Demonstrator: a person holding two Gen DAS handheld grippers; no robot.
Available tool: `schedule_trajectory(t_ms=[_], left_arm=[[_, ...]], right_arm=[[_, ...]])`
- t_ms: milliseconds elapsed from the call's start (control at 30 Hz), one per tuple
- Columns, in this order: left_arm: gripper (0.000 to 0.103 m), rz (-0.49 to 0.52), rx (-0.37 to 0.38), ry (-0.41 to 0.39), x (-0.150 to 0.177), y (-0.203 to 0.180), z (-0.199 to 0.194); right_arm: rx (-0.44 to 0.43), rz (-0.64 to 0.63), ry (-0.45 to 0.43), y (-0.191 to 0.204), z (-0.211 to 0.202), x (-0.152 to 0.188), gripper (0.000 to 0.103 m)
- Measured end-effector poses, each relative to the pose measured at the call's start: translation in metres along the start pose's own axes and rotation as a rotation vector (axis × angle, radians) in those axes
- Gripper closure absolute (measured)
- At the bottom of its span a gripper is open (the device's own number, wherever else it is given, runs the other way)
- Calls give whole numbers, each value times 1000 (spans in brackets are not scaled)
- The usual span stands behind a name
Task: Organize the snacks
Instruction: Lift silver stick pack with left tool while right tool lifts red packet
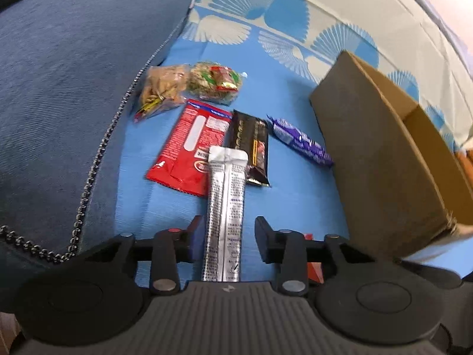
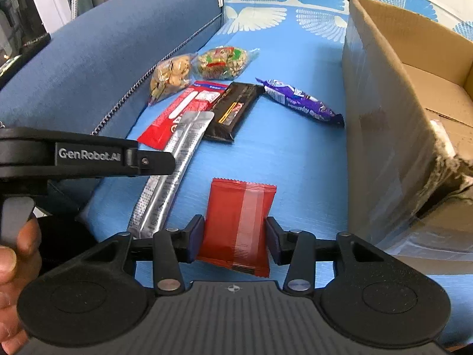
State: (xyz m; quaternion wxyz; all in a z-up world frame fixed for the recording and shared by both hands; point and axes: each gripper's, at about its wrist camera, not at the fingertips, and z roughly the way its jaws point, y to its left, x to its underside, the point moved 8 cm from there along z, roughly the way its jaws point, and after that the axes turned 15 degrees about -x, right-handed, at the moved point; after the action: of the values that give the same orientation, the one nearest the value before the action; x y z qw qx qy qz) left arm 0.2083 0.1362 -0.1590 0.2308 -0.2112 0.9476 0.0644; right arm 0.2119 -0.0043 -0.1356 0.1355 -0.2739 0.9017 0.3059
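The cardboard box [image 2: 384, 136] runs off the right edge, and the silver packet's [image 1: 226, 207] near end is hidden.

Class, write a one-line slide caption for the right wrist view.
Right gripper clamps a red snack packet beside an open cardboard box.

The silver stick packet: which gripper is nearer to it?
Left. The left gripper has the silver stick packet between its open fingers, while the right gripper sits beside it, around a small red packet.
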Motion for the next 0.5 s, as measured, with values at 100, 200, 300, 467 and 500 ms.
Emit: schedule_trajectory(t_ms=[100, 200, 300, 467, 500], left_arm=[[59, 37, -24, 6, 3, -5, 3], [58, 68, -48, 5, 5, -9, 5], [56, 86, -66, 2, 6, -11, 6], [56, 90, -80, 14, 6, -11, 9], [56, 91, -80, 16, 6, -11, 10]], right_arm=[[11, -11, 10, -1, 2, 1, 54], [21, -13, 11, -3, 3, 0, 47], [27, -7, 9, -6, 2, -1, 45], [31, -18, 18, -5, 5, 1, 44], [34, -24, 22, -5, 6, 1, 44]])
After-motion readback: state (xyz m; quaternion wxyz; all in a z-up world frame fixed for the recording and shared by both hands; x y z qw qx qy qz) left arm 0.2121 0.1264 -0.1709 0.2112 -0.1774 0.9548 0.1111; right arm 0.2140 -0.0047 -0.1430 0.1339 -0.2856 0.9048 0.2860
